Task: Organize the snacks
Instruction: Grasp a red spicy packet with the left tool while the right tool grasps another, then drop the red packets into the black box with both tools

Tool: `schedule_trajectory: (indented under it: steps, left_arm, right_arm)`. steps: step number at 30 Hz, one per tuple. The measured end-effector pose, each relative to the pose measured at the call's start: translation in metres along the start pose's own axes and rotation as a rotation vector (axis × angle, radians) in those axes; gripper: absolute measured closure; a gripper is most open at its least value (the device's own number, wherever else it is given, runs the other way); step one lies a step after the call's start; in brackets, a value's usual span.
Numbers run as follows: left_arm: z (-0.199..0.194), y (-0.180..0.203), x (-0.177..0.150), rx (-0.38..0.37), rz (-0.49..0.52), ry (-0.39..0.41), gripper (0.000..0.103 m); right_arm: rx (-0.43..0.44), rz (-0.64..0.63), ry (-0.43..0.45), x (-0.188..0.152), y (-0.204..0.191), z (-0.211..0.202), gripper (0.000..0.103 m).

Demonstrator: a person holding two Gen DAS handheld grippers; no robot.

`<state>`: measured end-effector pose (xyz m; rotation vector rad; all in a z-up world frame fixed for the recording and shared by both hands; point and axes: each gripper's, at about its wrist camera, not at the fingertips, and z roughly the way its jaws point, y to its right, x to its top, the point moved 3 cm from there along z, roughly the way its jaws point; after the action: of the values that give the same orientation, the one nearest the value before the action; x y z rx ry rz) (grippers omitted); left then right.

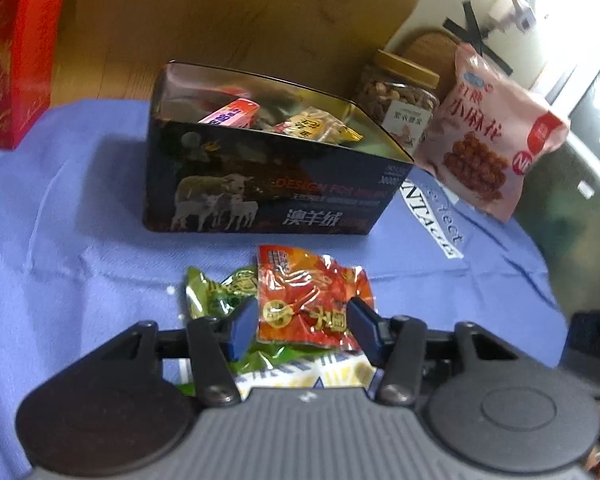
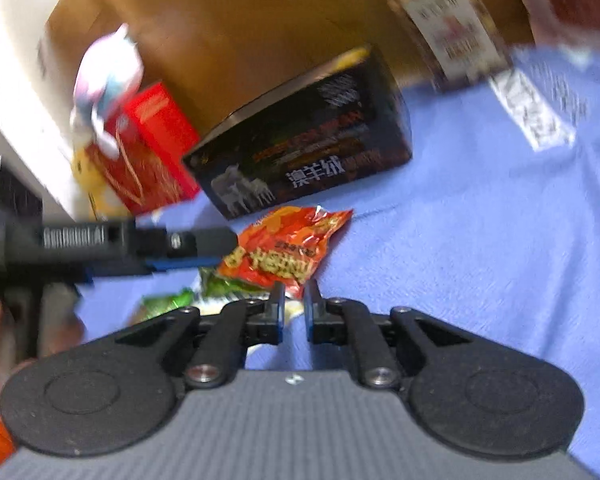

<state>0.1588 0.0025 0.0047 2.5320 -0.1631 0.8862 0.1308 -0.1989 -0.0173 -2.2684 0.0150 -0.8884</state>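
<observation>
A dark tin box (image 1: pixel 268 184) with sheep printed on it stands open on the blue cloth and holds several snack packets. In front of it a red snack packet (image 1: pixel 312 300) lies on a green packet (image 1: pixel 220 292). My left gripper (image 1: pixel 304 324) is open, its blue fingers on either side of the red packet's near end. In the right wrist view the red packet (image 2: pixel 288 240) lies before the box (image 2: pixel 304 144). My right gripper (image 2: pixel 294 300) is nearly shut and empty, just short of the red packet. The left gripper (image 2: pixel 188 248) reaches in from the left there.
A pink snack bag (image 1: pixel 496 140) and a jar of nuts (image 1: pixel 400 100) stand to the right of the box. A red carton (image 1: pixel 16 52) stands at the far left. A cardboard wall (image 1: pixel 240 12) rises behind. The blue cloth (image 1: pixel 80 216) covers the table.
</observation>
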Motion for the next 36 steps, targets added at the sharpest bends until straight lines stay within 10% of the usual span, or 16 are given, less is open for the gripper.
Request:
schedule_trajectory:
  steps: [5,8,13,23,29,36]
  left_arm:
    - [0.001,0.005,-0.002,0.015,0.05,0.012,0.054]
    - [0.004,0.007,-0.002,-0.021,0.059,0.007,0.054]
    - [-0.001,-0.005,0.0,-0.069,-0.015,0.0,0.057]
    - [0.028,-0.016,0.029,-0.127,-0.12,-0.054,0.05]
    - [0.044,-0.018,0.022,-0.171,-0.174,-0.072,0.094]
    - [0.001,-0.013,0.014,-0.28,-0.164,-0.009,0.09]
  right_arm:
    - [0.061,0.14,0.013,0.009,0.011,0.008,0.081]
    - [0.065,0.2,-0.028,0.012,0.014,0.023,0.101]
    - [0.026,0.069,0.007,0.009,-0.009,0.01,0.101]
    - [-0.082,0.054,0.036,0.048,0.019,0.014,0.068]
    - [0.002,0.137,0.012,0.04,0.023,0.03,0.085]
    - [0.141,0.232,0.097,0.023,0.013,-0.012,0.089]
